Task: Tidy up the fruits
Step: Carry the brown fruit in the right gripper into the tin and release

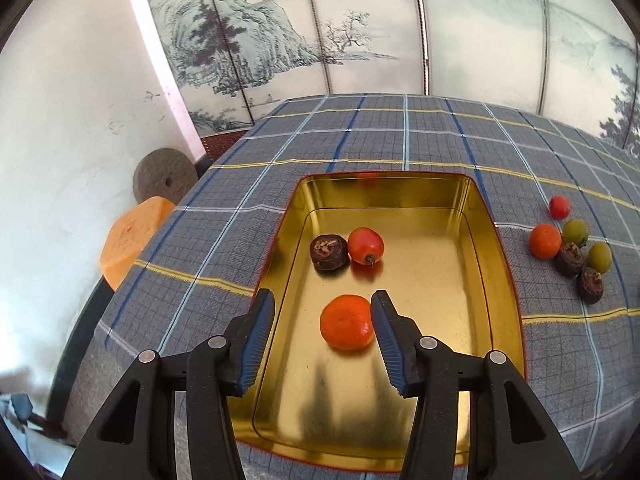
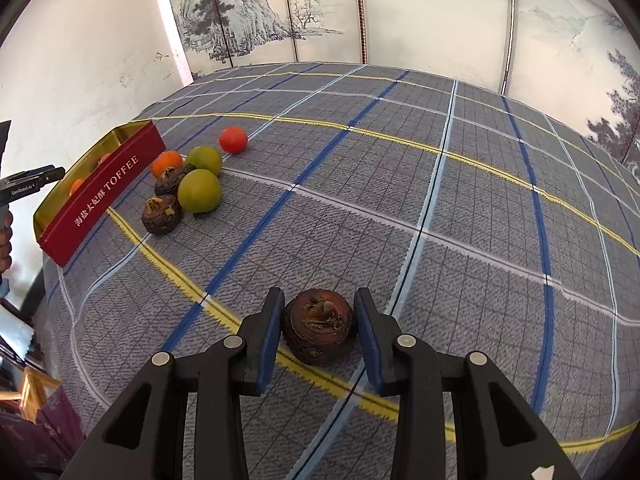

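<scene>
A gold tin (image 1: 496, 280) with red sides (image 2: 104, 200) lies on the plaid cloth. Inside it are an orange (image 1: 347, 322), a red fruit (image 1: 365, 245) and a dark brown fruit (image 1: 329, 252). My left gripper (image 1: 322, 312) is open above the tin; the orange lies between its fingers, touching the right one. My right gripper (image 2: 319, 312) is shut on a dark brown fruit (image 2: 319, 330) just above the cloth. A pile of loose fruits (image 2: 188, 180) lies right of the tin; it also shows in the left wrist view (image 1: 568, 240).
The table has a grey plaid cloth (image 2: 400, 160). A painted screen (image 1: 360, 20) stands behind it. An orange stool (image 1: 128, 236) and a round stone (image 1: 164, 174) are off the table's left edge.
</scene>
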